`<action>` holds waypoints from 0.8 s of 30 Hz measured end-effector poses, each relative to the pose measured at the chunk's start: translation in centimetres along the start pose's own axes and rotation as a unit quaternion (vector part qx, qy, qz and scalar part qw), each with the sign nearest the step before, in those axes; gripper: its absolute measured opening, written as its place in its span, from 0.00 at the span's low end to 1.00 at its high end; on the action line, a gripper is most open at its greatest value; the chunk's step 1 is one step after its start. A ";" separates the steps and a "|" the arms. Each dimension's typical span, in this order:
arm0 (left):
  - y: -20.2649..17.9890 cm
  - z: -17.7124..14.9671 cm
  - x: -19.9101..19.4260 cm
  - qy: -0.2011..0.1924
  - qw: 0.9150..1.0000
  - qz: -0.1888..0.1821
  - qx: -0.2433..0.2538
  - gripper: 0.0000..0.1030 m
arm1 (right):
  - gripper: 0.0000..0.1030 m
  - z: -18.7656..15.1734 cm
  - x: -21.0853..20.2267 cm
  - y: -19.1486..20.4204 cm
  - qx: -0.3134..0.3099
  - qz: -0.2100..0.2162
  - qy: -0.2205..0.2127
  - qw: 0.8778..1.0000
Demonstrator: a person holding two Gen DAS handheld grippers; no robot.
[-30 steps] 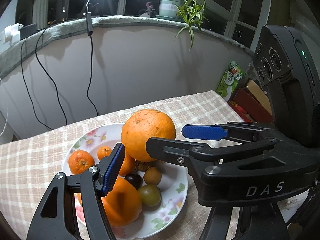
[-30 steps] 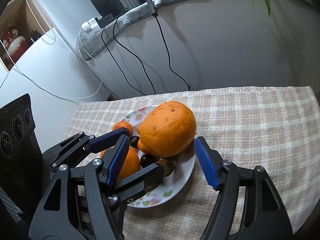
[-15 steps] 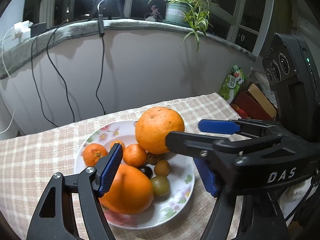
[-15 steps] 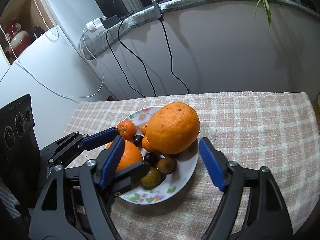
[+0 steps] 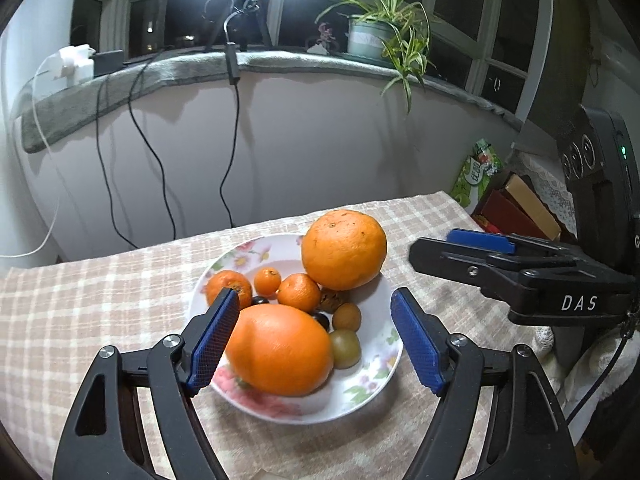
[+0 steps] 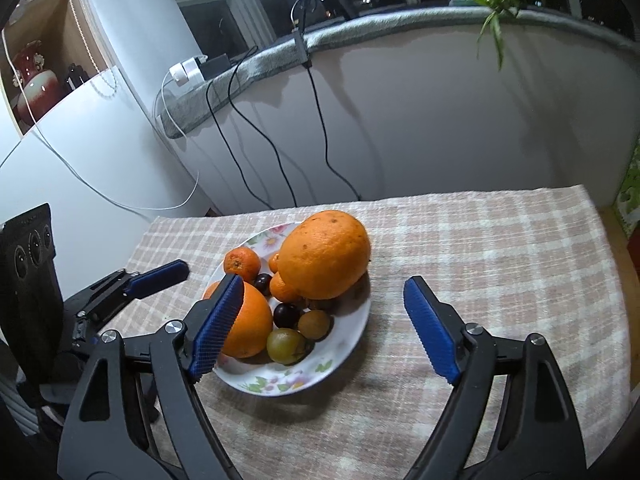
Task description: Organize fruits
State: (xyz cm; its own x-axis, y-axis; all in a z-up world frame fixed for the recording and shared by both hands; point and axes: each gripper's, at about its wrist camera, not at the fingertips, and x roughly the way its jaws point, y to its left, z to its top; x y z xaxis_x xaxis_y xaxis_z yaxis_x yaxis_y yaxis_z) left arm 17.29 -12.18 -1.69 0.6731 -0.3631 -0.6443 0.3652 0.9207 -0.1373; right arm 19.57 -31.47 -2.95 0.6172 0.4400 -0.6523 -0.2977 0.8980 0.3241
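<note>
A floral plate point(image 5: 376, 392) point(image 6: 340, 356) on the checked cloth holds two large oranges, one at the back point(image 5: 344, 248) point(image 6: 324, 256) and one at the front point(image 5: 280, 350) point(image 6: 250, 320). Between them lie small tangerines point(image 5: 298, 292), a dark plum point(image 6: 286, 314), a brown fruit point(image 5: 346, 316) and a greenish fruit point(image 5: 344, 348). My left gripper point(image 5: 316, 296) hovers just short of the plate, its jaws opening; the front orange shows between its pads, untouched. My right gripper point(image 6: 325, 280) is also opening, holds nothing, and frames the plate's right side. Each gripper appears at the edge of the other's view.
The checked tablecloth point(image 6: 500, 280) covers the table up to a curved white wall with hanging black cables point(image 5: 228, 168). Boxes point(image 5: 520, 208) and a green packet point(image 5: 478, 172) stand at the table's right end. A white cabinet point(image 6: 80, 168) is at the left. A plant point(image 5: 384, 36) sits on the sill.
Both grippers have drawn back from the plate and spread wider. The right gripper's fingers no longer cross in front of the fruit in the left wrist view. The fruit stays on the plate.
</note>
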 end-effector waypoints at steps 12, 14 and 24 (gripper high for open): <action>-0.4 -1.8 -3.7 -0.021 0.999 0.025 -0.009 0.76 | 0.94 -2.8 -4.1 1.6 -0.032 -0.047 -0.048 0.997; -0.4 -2.2 -4.2 -0.023 0.999 0.027 -0.011 0.77 | 0.94 -3.3 -4.6 2.1 -0.042 -0.057 -0.054 0.996; -0.1 -3.0 -5.8 -0.034 0.998 0.042 -0.014 0.77 | 1.00 -4.6 -6.3 3.6 -0.053 -0.069 -0.076 0.993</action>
State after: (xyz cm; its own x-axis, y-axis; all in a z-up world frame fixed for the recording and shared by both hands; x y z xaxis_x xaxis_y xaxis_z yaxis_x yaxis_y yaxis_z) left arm 11.40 -9.76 -0.14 0.7436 -0.2927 -0.6012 0.2884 0.9516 -0.1067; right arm 11.21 -30.96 -0.83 0.7582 0.3142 -0.5713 -0.2733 0.9487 0.1590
